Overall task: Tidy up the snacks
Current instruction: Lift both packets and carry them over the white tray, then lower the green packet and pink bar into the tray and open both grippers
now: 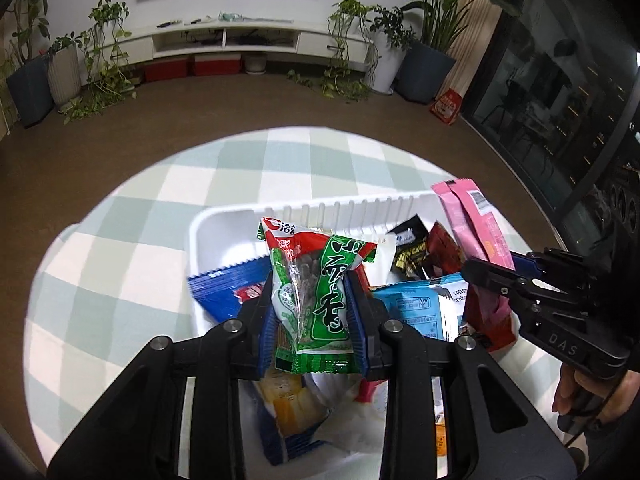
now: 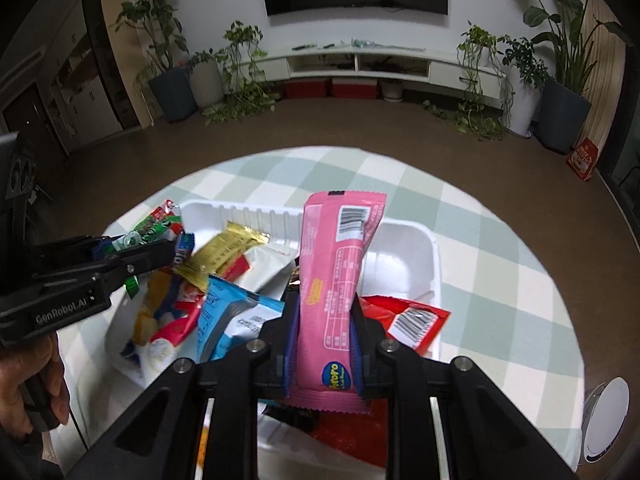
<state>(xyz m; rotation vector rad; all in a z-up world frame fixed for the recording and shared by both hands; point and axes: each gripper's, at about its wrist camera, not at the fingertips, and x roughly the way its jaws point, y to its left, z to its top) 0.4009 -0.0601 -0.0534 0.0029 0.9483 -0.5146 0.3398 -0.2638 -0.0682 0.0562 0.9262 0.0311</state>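
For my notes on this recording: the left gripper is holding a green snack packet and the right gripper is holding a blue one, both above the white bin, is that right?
Not quite. The right gripper holds a pink snack packet, not a blue one; the right wrist view shows it clamped between the pads. The rest stands: the left gripper holds the green snack packet, and both are above the white bin.

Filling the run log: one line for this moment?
left tongs: grip green snack packet | right tongs: grip pink snack bar | both over white bin
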